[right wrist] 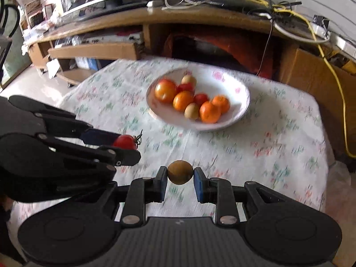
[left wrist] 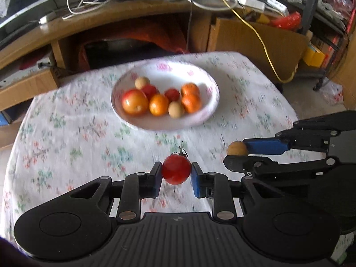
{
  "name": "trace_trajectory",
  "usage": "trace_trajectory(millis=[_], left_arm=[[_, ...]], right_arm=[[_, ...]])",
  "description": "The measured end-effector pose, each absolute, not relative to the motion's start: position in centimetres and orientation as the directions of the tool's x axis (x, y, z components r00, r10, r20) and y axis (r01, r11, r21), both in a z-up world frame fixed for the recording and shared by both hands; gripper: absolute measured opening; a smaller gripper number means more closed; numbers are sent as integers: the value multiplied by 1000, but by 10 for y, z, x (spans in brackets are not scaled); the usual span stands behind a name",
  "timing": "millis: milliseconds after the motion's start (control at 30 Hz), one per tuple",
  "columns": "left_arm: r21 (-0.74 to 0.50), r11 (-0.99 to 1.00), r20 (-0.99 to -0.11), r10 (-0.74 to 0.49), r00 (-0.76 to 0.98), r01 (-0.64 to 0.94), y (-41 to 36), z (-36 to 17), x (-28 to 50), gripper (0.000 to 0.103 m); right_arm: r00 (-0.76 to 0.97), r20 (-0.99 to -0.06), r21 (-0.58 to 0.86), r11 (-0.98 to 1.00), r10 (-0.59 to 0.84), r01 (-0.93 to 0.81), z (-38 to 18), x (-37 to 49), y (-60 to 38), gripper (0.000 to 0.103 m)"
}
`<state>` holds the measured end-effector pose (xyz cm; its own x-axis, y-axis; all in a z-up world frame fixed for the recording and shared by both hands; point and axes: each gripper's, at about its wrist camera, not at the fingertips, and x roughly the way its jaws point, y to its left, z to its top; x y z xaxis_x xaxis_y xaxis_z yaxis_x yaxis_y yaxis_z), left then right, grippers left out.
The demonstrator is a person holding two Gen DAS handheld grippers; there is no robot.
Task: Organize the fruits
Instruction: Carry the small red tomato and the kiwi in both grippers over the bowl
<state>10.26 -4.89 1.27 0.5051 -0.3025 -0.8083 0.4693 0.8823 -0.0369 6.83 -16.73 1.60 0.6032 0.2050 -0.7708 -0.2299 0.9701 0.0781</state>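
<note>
Cloth (left wrist: 73, 133), white with a small floral print, covers the table under both grippers; its pattern is blurred in both views. Left gripper (left wrist: 176, 173) is clenched on a red tomato (left wrist: 176, 172), which sits squarely between the blue pads, above the cloth, its thin green stem pointing up and slightly away. Right gripper (right wrist: 180, 173) grips a small brown fruit (right wrist: 180, 172) the same way, centred between its pads; the fruit is slightly oval, its long axis running across from pad to pad. The two grippers are side by side, near each other but apart, each visible at the edge of the other's view. Farther on, near the middle of the table, stands a white bowl (left wrist: 207, 111) with pink flowers on its rim. It holds a large orange-red fruit on the left, three oranges, two small red tomatoes and two pale brown fruits, all clustered and touching. Beyond the table runs a curved wooden desk (left wrist: 138, 15) with an open recess underneath. Cables lie tangled on the desk, and a yellow cable (left wrist: 264, 46) hangs down to the right past a cardboard box (left wrist: 249, 37).
</note>
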Motion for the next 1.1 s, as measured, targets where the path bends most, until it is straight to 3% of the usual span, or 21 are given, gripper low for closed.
trace_trajectory(millis=[467, 1100], left_arm=[[-46, 915, -784, -282, 553, 401, -64, 16, 181, 33], [-7, 930, -770, -239, 591, 367, -73, 9, 214, 33]], right_arm=[[657, -735, 71, 982, 171, -176, 25, 148, -184, 28], [677, -716, 106, 985, 172, -139, 9, 197, -196, 28]])
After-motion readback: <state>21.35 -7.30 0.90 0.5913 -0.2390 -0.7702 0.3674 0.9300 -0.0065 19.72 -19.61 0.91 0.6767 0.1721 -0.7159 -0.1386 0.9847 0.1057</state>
